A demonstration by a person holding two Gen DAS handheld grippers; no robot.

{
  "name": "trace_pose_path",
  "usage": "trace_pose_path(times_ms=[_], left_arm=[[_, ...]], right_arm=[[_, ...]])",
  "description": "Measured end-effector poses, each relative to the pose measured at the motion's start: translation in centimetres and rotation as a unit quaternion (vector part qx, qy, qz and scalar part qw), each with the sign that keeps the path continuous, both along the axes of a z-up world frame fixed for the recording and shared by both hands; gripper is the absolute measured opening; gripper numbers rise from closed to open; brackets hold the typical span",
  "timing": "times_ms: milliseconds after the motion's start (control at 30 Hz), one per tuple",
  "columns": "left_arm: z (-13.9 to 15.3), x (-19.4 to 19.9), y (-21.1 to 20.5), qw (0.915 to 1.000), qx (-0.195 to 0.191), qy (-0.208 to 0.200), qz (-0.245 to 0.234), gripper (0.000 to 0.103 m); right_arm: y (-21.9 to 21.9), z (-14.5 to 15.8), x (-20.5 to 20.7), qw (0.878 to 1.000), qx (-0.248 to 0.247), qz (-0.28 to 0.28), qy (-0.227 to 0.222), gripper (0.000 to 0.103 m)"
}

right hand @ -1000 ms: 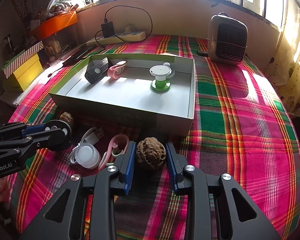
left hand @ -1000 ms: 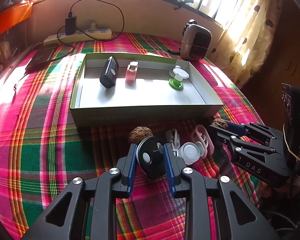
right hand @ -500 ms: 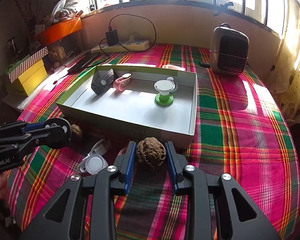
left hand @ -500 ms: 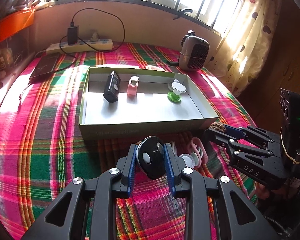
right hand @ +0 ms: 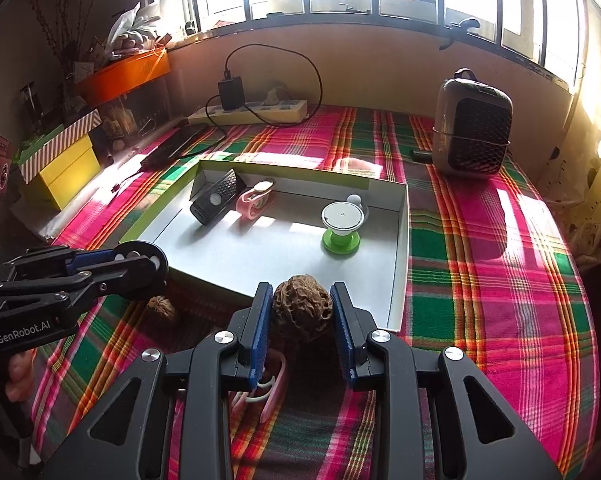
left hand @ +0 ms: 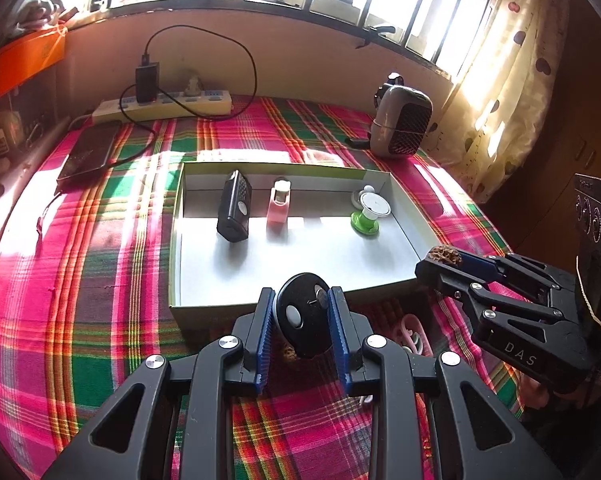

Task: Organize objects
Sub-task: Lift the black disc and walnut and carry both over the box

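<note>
My left gripper [left hand: 302, 312] is shut on a round black device [left hand: 305, 322] and holds it above the near wall of the shallow box [left hand: 236, 307]. My right gripper [right hand: 301, 308] is shut on a brown walnut [right hand: 302, 309], raised near the box's front right corner [right hand: 396, 312]. Inside the box stand a black speaker-like device [left hand: 233, 208], a pink clip [left hand: 278, 202] and a green and white stand [left hand: 367, 214]. A second walnut [right hand: 162, 309] and a pink clip [right hand: 274, 384] lie on the cloth in front of the box.
A plaid cloth [right hand: 480, 280] covers the table. A small heater [right hand: 472, 124] stands at the back right. A power strip [left hand: 160, 106] with a charger and a dark phone [left hand: 86, 152] lie at the back left. Yellow and orange boxes [right hand: 60, 164] sit off the left edge.
Both grippers have risen and moved toward the box with their objects. The black device and the walnut are now lifted off the cloth, at the height of the box wall.
</note>
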State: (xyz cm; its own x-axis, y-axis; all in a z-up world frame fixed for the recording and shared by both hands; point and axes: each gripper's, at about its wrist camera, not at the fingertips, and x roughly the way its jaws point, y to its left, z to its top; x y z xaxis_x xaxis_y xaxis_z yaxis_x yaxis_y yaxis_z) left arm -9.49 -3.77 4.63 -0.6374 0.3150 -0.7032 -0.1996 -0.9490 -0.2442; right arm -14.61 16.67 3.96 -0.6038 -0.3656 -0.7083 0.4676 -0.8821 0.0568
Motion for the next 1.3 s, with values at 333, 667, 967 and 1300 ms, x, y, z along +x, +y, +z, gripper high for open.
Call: trace_pose_path(times_ms=[333,667,967,1300], left_arm=[[0.0,-2.8,-0.5,0.9999,-0.010,0.001,0.006,0.024],[-1.0,-4.7,-1.0,0.9997,-0.021,-0.011,0.011,0.024],[-1.8,-5.7,-1.2,0.9986,-0.038,-0.028,0.021,0.024],[-2.2,-6.3,-1.2,0.9973,-0.056,-0.038,0.028,0.024]], right_arm=[[-1.9,0.4,-3.4,1.000,0.001,0.005,0.001,0.031],[-4.4,-0.6,-7.2,1.000,0.013,0.007,-0.015,0.031],[-5.8,-1.7,-10.3,0.999,0.028,0.002,-0.027,0.031],[-6.9,-2.5,-12.2,0.998,0.043,0.002,-0.036,0.031]])
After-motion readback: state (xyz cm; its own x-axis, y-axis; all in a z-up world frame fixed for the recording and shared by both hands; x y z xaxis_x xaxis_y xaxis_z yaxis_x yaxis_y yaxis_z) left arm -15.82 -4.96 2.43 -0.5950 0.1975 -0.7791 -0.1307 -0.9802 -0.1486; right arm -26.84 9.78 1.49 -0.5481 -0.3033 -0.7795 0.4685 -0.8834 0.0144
